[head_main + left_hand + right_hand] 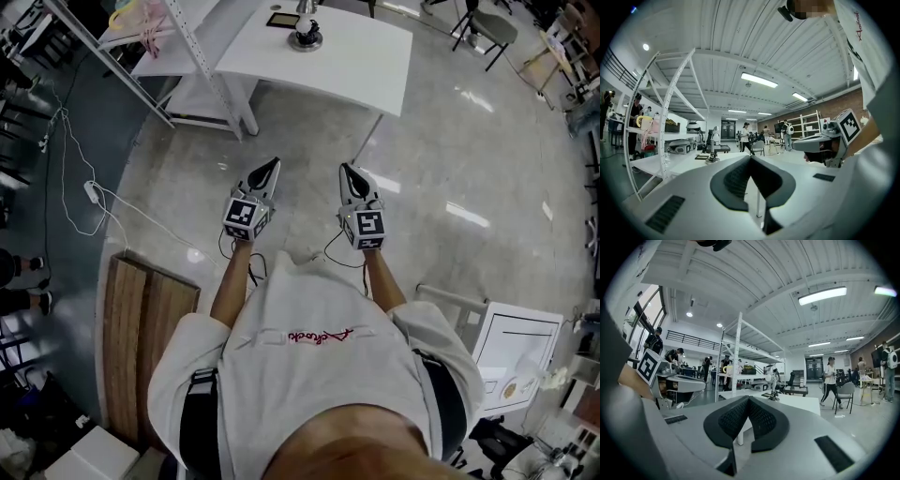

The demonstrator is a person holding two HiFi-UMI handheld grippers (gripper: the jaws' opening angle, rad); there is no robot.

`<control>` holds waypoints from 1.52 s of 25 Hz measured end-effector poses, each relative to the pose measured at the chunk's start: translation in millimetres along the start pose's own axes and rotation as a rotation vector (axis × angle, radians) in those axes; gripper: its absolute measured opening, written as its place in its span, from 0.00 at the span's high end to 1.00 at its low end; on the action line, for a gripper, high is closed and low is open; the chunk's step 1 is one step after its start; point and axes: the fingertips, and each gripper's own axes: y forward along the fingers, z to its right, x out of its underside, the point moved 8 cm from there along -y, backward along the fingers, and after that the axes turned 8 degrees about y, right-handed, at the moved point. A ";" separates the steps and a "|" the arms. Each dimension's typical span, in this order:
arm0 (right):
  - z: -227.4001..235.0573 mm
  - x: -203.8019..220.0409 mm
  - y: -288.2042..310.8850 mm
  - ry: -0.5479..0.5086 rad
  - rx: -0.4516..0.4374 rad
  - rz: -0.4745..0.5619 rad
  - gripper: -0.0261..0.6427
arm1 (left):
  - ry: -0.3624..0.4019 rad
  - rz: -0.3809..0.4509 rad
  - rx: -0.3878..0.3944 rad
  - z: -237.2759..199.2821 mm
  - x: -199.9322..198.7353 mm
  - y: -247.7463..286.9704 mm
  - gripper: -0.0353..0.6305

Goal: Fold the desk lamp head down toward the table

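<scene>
The desk lamp [306,33] stands upright on a white table [375,56] far ahead of me, its round base near the table's far edge. It shows small in the left gripper view [712,152] and in the right gripper view [774,385]. My left gripper [271,169] and right gripper [347,171] are held side by side over the bare floor, well short of the table. Both point level toward it. In each gripper view the dark pads [736,180] [764,420] meet at the tip, shut, with nothing between them.
A white metal shelving rack [202,56] stands left of the table, and a dark flat item [282,19] lies by the lamp. A wooden board [141,328], a cable with a power strip [91,192] and a white box [516,347] flank me. People walk in the distance [830,380].
</scene>
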 end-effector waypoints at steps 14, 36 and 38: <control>24.2 8.3 -15.5 -0.014 -0.036 0.002 0.95 | -0.038 0.007 -0.045 30.3 13.1 14.6 0.92; 42.6 17.5 32.8 -0.027 -0.089 -0.026 0.95 | -0.068 -0.006 -0.066 5.6 30.9 56.4 0.92; 42.1 19.0 43.9 -0.025 -0.092 -0.029 0.95 | -0.072 -0.009 -0.065 -2.6 35.4 61.1 0.92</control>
